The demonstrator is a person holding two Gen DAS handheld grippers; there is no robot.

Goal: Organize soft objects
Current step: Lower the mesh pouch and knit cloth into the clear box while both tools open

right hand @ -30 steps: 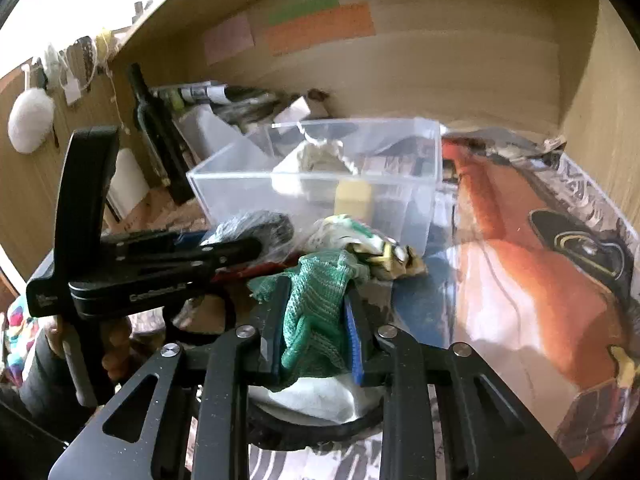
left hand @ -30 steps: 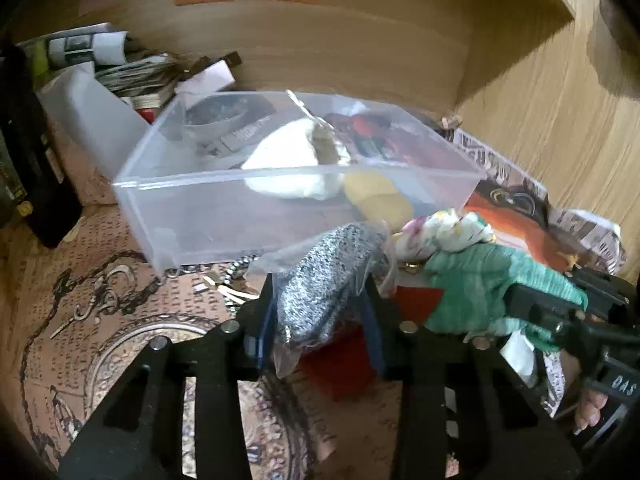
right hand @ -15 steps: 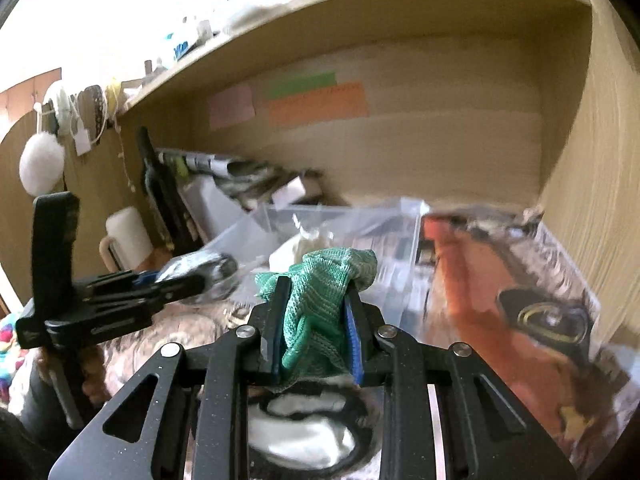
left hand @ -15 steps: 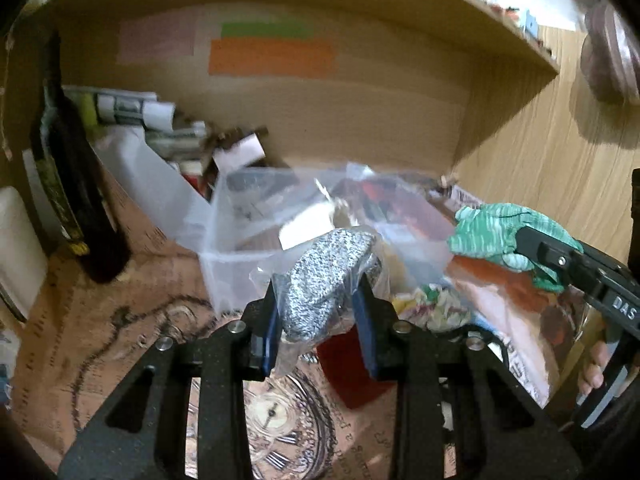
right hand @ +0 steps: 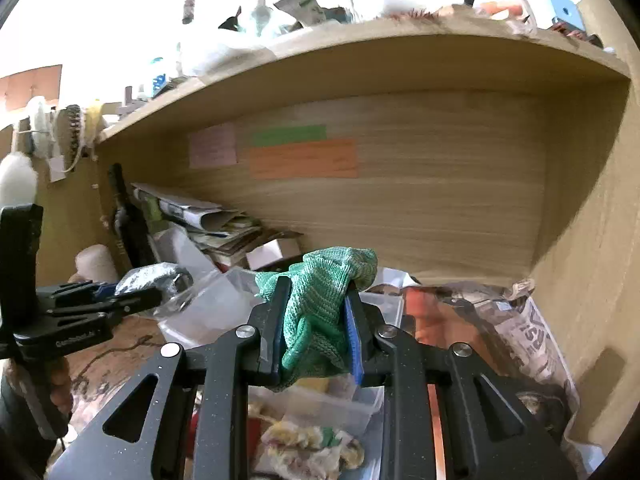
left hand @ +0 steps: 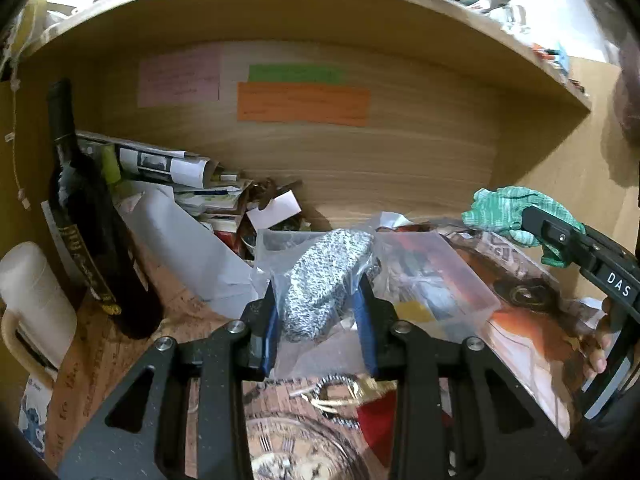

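My left gripper (left hand: 316, 304) is shut on a grey speckled knit item in a clear plastic bag (left hand: 320, 280) and holds it in the air in front of the clear plastic box (left hand: 452, 276). My right gripper (right hand: 314, 312) is shut on a green knit cloth (right hand: 320, 300) and holds it above the clear box (right hand: 372, 396). The right gripper and green cloth (left hand: 508, 212) show at the right of the left wrist view. The left gripper with the grey bagged item (right hand: 152, 276) shows at the left of the right wrist view. A floral fabric bundle (right hand: 308, 448) lies below the right gripper.
A dark wine bottle (left hand: 88, 232) and a white mug (left hand: 32, 300) stand at the left. Stacked papers (left hand: 180, 184) lie at the back. A wooden shelf (left hand: 320, 20) hangs overhead, a wooden wall at the right. A key ring and red cloth (left hand: 360, 404) lie on the desk.
Both grippers have risen well above the desk with their loads. The clear box now sits lower and smaller in both views, and the overhead shelf has come into view.
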